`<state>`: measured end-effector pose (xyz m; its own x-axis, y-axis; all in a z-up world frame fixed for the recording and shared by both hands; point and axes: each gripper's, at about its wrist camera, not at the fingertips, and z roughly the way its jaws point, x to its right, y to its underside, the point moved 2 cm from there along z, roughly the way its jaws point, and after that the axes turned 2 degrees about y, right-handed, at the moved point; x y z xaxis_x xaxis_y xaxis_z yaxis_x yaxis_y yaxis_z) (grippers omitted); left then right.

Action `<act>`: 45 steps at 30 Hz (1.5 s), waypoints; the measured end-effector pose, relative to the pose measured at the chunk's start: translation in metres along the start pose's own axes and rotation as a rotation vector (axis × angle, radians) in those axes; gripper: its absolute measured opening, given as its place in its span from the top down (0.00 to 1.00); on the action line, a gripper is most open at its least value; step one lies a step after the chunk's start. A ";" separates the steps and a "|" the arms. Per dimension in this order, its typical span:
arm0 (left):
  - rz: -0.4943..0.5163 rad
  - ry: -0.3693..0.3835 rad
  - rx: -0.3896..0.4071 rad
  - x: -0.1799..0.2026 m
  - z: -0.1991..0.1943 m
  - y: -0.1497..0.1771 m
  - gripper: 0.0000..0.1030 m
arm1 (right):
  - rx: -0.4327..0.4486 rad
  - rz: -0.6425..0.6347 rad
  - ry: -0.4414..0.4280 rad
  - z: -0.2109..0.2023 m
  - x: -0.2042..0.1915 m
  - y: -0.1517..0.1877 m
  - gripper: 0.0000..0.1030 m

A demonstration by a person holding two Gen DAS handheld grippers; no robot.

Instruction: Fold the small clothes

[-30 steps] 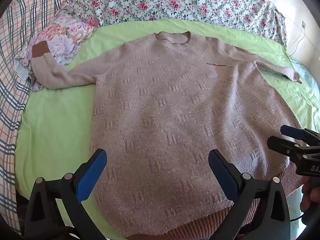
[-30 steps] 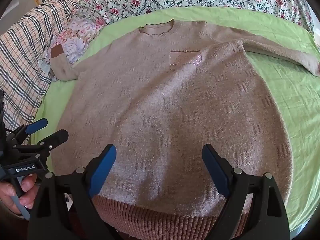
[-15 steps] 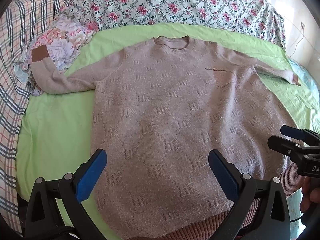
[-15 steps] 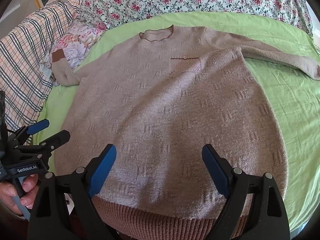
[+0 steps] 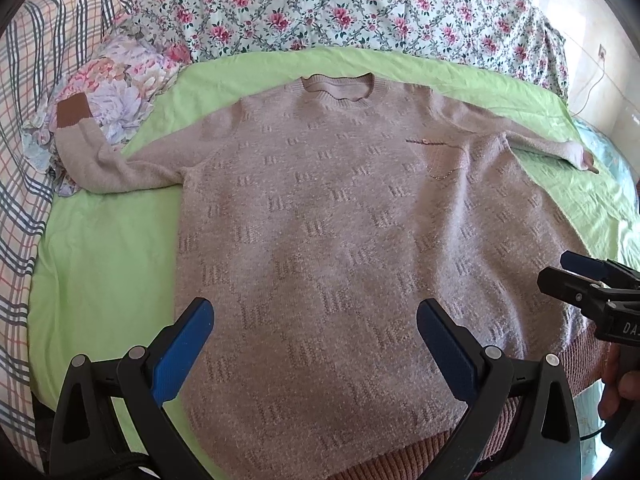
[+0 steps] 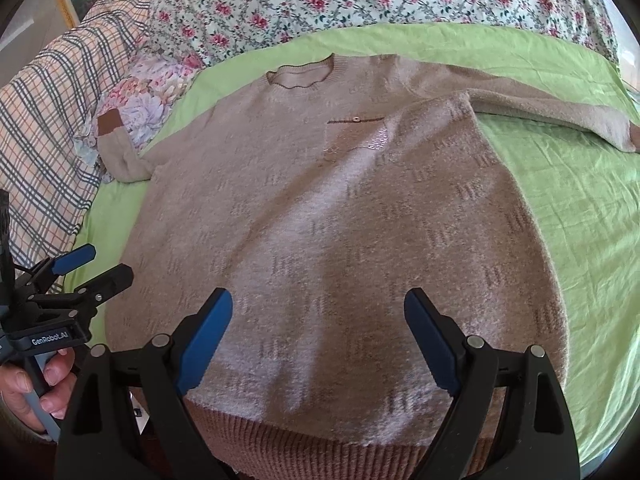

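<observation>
A beige knit sweater (image 5: 340, 216) lies flat, front up, on a green sheet (image 5: 100, 264), collar away from me, both sleeves spread sideways. It also shows in the right wrist view (image 6: 340, 220) with its chest pocket (image 6: 356, 136). My left gripper (image 5: 314, 320) is open and empty above the sweater's lower left part. My right gripper (image 6: 318, 316) is open and empty above the lower middle, near the ribbed hem (image 6: 304, 448). Each gripper shows at the edge of the other's view: the right gripper (image 5: 576, 276) and the left gripper (image 6: 92, 266).
A floral quilt (image 5: 340, 4) lies along the far side. A plaid blanket (image 6: 48, 128) and a flowered cloth (image 5: 116, 88) lie at the left, under the left cuff (image 5: 72, 114). The bed's near edge is just below the hem.
Both grippers have drawn back and risen slightly, so the sweater sits lower and more of it is in view. The sweater has not moved. Both stay open.
</observation>
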<state>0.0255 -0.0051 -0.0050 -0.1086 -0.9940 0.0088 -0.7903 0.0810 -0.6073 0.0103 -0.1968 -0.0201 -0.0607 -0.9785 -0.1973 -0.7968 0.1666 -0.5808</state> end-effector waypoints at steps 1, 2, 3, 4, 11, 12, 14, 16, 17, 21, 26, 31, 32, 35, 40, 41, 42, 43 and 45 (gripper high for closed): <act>0.001 0.001 -0.013 0.000 0.002 -0.001 0.01 | 0.016 0.010 -0.002 -0.001 0.005 -0.001 0.15; 0.001 0.001 -0.016 0.000 0.004 -0.002 0.01 | 0.023 0.036 -0.015 -0.002 0.012 -0.003 0.15; 0.001 0.000 -0.018 -0.001 0.006 -0.004 0.01 | 0.030 0.055 -0.017 -0.003 0.019 -0.005 0.15; 0.001 -0.001 -0.023 -0.002 0.008 -0.006 0.01 | 0.027 0.077 -0.012 -0.003 0.026 -0.008 0.15; -0.011 -0.012 -0.046 -0.005 0.023 -0.023 0.01 | 0.078 0.254 0.048 -0.013 0.109 -0.030 0.15; -0.013 -0.013 -0.048 -0.005 0.025 -0.025 0.01 | 0.073 0.296 0.053 -0.013 0.123 -0.033 0.15; -0.016 -0.014 -0.060 -0.005 0.031 -0.030 0.01 | 0.111 0.372 0.071 -0.019 0.159 -0.041 0.15; -0.018 -0.013 -0.072 -0.005 0.038 -0.035 0.01 | 0.158 0.430 0.105 -0.027 0.194 -0.050 0.15; -0.018 -0.013 -0.072 -0.004 0.040 -0.037 0.01 | 0.181 0.460 0.124 -0.030 0.214 -0.057 0.18; -0.012 -0.012 -0.080 0.001 0.052 -0.042 0.01 | 0.239 0.573 0.220 -0.040 0.291 -0.081 0.35; -0.002 -0.008 -0.093 0.012 0.069 -0.049 0.01 | 0.284 0.726 0.272 -0.036 0.376 -0.105 0.49; 0.010 -0.013 -0.117 0.018 0.085 -0.054 0.01 | 0.308 0.806 0.324 -0.021 0.433 -0.126 0.52; 0.010 -0.014 -0.123 0.019 0.088 -0.055 0.01 | 0.301 0.839 0.335 -0.016 0.445 -0.127 0.52; 0.005 -0.014 -0.129 0.018 0.095 -0.059 0.01 | 0.323 0.884 0.330 -0.009 0.463 -0.131 0.81; -0.004 -0.001 -0.124 0.018 0.100 -0.063 0.01 | 0.379 0.753 0.273 -0.029 0.423 -0.153 0.92; -0.006 0.002 -0.124 0.017 0.101 -0.063 0.01 | 0.384 0.699 0.248 -0.032 0.403 -0.162 0.92; -0.010 0.006 -0.123 0.016 0.101 -0.064 0.01 | 0.385 0.653 0.221 -0.033 0.384 -0.170 0.92; -0.013 0.010 -0.120 0.015 0.100 -0.064 0.01 | 0.383 0.609 0.191 -0.033 0.364 -0.178 0.92; -0.023 0.015 -0.110 0.013 0.097 -0.064 0.01 | 0.372 0.520 0.086 -0.028 0.317 -0.196 0.92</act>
<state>0.1331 -0.0300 -0.0433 -0.0979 -0.9946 0.0339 -0.8539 0.0664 -0.5162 0.1306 -0.5431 0.0534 -0.4426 -0.7626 -0.4717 -0.3897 0.6374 -0.6647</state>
